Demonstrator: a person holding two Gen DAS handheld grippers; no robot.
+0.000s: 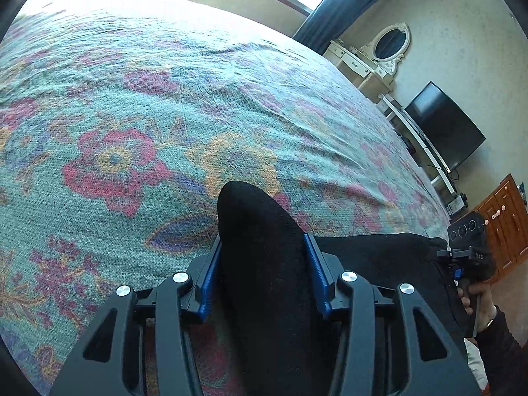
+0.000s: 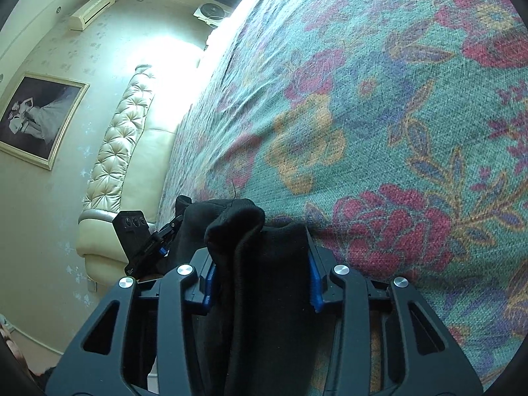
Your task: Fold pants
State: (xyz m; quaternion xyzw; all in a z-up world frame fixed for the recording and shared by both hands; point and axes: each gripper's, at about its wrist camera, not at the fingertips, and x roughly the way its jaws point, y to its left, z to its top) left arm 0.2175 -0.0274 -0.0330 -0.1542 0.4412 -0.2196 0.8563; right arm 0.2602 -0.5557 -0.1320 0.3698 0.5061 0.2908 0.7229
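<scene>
The black pants (image 1: 264,264) are held between both grippers above a bed with a floral cover (image 1: 148,115). My left gripper (image 1: 264,241) is shut on a bunch of the black fabric, which bulges forward past its blue pads (image 1: 313,264). The fabric runs right toward the other gripper (image 1: 468,247), seen at the right edge with a hand on it. My right gripper (image 2: 260,234) is shut on another bunched part of the pants (image 2: 264,280), with a rolled edge sticking out to the left. The left gripper's body (image 2: 138,234) shows at lower left of that view.
The floral bedspread (image 2: 379,115) fills most of both views. A tufted cream headboard (image 2: 122,145) and a framed picture (image 2: 36,115) stand left in the right wrist view. A dressing table with mirror (image 1: 379,56), a television (image 1: 445,125) and a wooden cabinet (image 1: 505,221) line the far wall.
</scene>
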